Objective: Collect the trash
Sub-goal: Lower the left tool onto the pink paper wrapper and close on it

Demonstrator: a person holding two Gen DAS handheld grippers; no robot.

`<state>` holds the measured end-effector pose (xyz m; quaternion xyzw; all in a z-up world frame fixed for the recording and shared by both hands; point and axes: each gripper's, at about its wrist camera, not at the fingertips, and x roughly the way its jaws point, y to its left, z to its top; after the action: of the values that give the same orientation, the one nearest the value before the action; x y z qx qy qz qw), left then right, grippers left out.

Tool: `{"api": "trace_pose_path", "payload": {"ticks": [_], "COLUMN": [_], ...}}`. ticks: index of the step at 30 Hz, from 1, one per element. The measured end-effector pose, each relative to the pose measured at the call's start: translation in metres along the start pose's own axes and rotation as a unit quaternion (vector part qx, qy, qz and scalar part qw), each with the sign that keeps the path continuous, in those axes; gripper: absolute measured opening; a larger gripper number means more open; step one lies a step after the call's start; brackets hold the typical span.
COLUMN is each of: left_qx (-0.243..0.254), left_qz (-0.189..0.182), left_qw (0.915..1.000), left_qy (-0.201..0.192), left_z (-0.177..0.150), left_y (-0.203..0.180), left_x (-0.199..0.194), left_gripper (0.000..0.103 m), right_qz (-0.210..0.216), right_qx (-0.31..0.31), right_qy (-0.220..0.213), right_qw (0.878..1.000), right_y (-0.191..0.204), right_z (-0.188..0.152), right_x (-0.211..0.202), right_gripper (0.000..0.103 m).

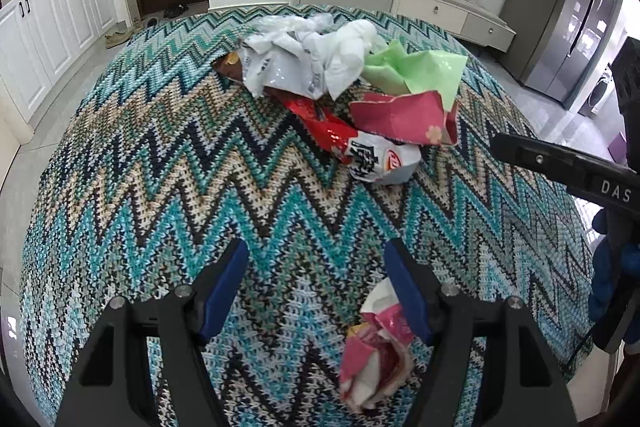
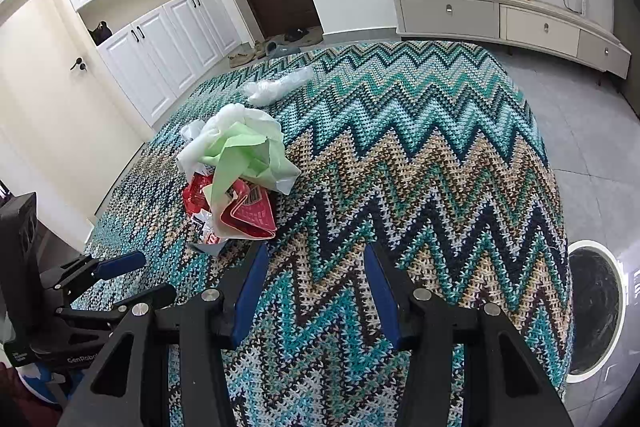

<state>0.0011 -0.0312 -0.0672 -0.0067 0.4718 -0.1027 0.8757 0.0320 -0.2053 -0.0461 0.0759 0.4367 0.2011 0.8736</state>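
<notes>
A heap of trash lies on the zigzag knitted cloth (image 1: 160, 187): white plastic bags (image 1: 312, 63), green paper (image 1: 412, 67), a pink paper bag (image 1: 400, 115) and a red and white snack bag (image 1: 372, 159). My left gripper (image 1: 316, 259) stands open over the cloth. A crumpled pink and white wrapper (image 1: 376, 351) lies between its jaws against the right finger, and the left pad is clear of it. My right gripper (image 2: 316, 259) is open over bare cloth, with the pink bag (image 2: 248, 215) just ahead to its left. The green paper (image 2: 244, 151) tops the heap there.
A clear plastic bag (image 2: 280, 87) lies apart, farther back on the cloth. A round white bin with a black liner (image 2: 596, 311) stands on the floor past the cloth's right edge. A finger of the right gripper (image 1: 536, 157) reaches in from the right. White cabinets and a low TV unit line the walls.
</notes>
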Motion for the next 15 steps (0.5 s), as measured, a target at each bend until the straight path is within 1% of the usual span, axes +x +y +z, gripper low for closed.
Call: {"api": "trace_pose_path", "payload": {"ticks": [10, 15], "left_qx": [0.0, 0.0], "left_qz": [-0.008, -0.024], "left_qw": [0.9999, 0.9997], "left_qy": [0.007, 0.008], "left_z": [0.001, -0.002], "left_y": [-0.003, -0.001], "left_x": [0.006, 0.011], "left_gripper": [0.069, 0.069], "right_qz": [0.003, 0.005], "right_qx": [0.0, -0.002], "right_qy": [0.005, 0.008], "right_qw": [1.0, 1.0], "right_y": [-0.001, 0.001], "right_z": [0.0, 0.002], "right_x": [0.005, 0.008], "right_gripper": [0.048, 0.048]}}
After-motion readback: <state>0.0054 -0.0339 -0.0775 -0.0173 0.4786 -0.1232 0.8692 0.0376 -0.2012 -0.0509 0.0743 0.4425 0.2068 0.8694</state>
